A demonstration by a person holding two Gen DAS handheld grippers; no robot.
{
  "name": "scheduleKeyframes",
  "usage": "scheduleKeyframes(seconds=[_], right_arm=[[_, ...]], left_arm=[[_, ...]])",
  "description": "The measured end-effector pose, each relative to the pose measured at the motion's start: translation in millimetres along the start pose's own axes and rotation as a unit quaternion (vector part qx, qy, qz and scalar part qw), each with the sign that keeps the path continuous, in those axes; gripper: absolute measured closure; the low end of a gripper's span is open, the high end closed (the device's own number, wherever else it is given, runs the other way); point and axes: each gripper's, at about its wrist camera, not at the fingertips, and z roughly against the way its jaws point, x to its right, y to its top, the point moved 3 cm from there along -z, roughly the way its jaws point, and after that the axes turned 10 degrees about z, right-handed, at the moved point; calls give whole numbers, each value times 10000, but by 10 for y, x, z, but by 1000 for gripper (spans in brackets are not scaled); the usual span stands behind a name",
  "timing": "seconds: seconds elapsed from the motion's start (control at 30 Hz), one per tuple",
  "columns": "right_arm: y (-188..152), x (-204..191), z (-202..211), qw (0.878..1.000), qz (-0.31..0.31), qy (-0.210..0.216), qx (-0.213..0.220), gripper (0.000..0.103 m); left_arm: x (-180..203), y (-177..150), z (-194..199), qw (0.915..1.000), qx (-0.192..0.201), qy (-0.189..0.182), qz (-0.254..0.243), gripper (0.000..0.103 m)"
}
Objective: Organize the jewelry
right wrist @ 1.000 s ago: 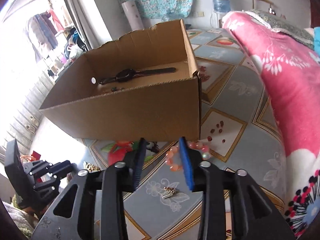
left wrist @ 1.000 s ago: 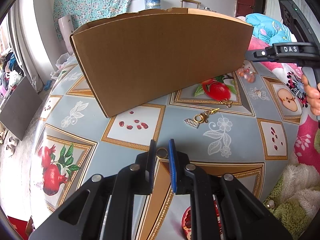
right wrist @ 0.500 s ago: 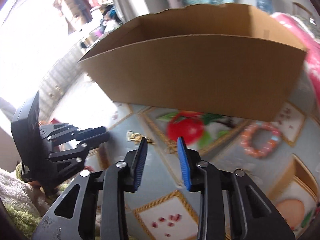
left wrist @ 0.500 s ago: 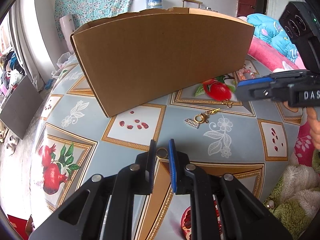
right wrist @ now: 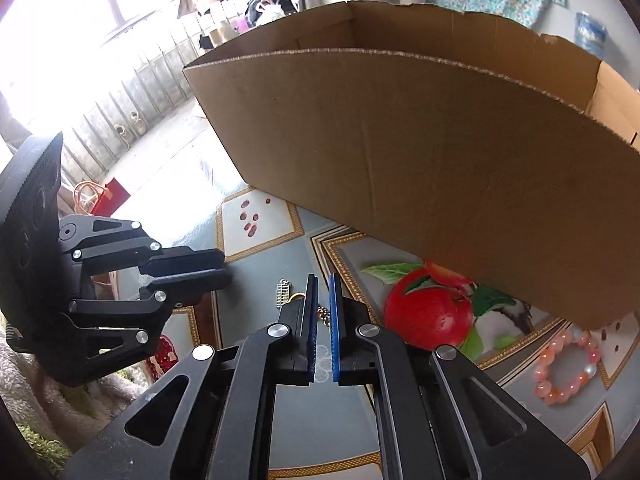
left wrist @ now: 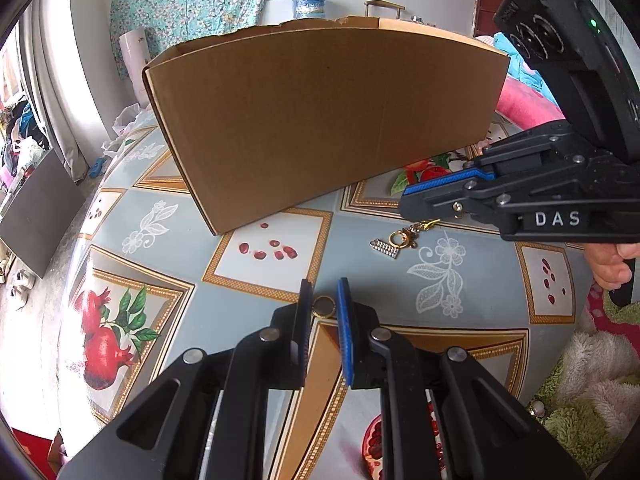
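The left tool (left wrist: 323, 294) is held still and pitched down at the table (left wrist: 472, 312), its jaws narrowed on a gold ring (left wrist: 323, 306). The ring sits between the pads at the tips, so the narrow gap is a grip, not an idle closure. This keeps the ring ready to lift.

The right tool (right wrist: 322, 292) has just been closing and its jaws now stand almost together. In the right wrist view a gold chain (right wrist: 322, 315) runs into the slot between the pads. In the left wrist view the tips come down on the clasp end of a gold charm (left wrist: 394, 242) with a silver pendant. The pendant lies on the table just ahead of the tips. Whether the pads actually pinch the chain cannot be confirmed.

The box (left wrist: 320, 120) stands open-topped directly behind both items, near enough for a short lift over its wall. It is judged to be the collection point.

A pink bead bracelet (right wrist: 564, 364) lies on the table by the box corner, untouched.
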Motion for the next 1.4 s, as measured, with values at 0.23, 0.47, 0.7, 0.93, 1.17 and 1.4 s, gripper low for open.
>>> scheduleKeyframes(seconds=[0.23,0.47,0.7,0.93,1.17,1.4], right_arm=[[-96,-124,7,9979,486,-361,-242,99],[-162,-108,178,9980,247,-478,-327,97],[61,-230,10,9986,461,-204,-179,82],[40,-270,-47,9976,486,-230,-437,96],[-6,-205,-5,9962,282,-530,-628,97],[115,-235,108,9991,291,-256,-181,76]], left_arm=[[-33,16,-8,10000,-28,-69,59,91],[-52,8,-7,9999,6,-86,58,91],[-54,9,-5,10000,-6,-69,66,91],[-56,16,-6,9999,-25,-92,63,91],[-62,9,-18,9999,1,-104,55,91],[-67,5,-8,9999,15,-133,51,91]])
